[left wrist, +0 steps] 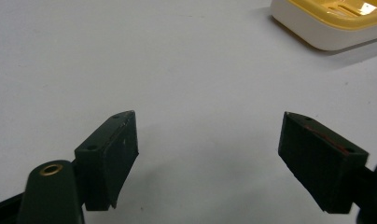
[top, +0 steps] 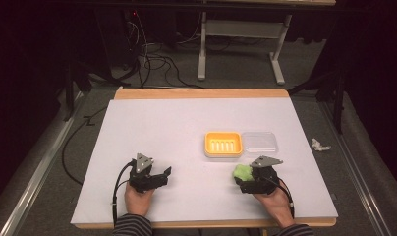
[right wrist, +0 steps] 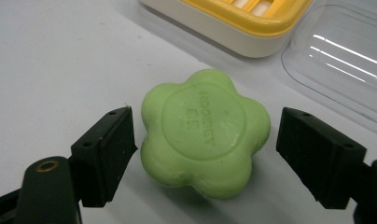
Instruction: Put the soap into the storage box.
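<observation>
A green flower-shaped soap [right wrist: 205, 133] lies flat on the white table, just in front of a yellow soap dish [top: 223, 144]. My right gripper [right wrist: 205, 158] is open around the soap, one jaw on each side with small gaps. In the high view the soap [top: 242, 172] sits at the front tip of the right gripper [top: 245, 178]. My left gripper [top: 163, 174] rests on the table at the front left, open, with nothing between its jaws [left wrist: 207, 158]. A corner of the soap dish [left wrist: 331, 23] appears at the top right of the left gripper view.
A clear plastic lid [top: 259, 142] lies right of the soap dish, touching it. The white table sheet [top: 162, 128] has a wooden edge at the back. A crumpled white scrap [top: 319, 144] lies on the floor to the right. Cables trail on the floor beyond the table.
</observation>
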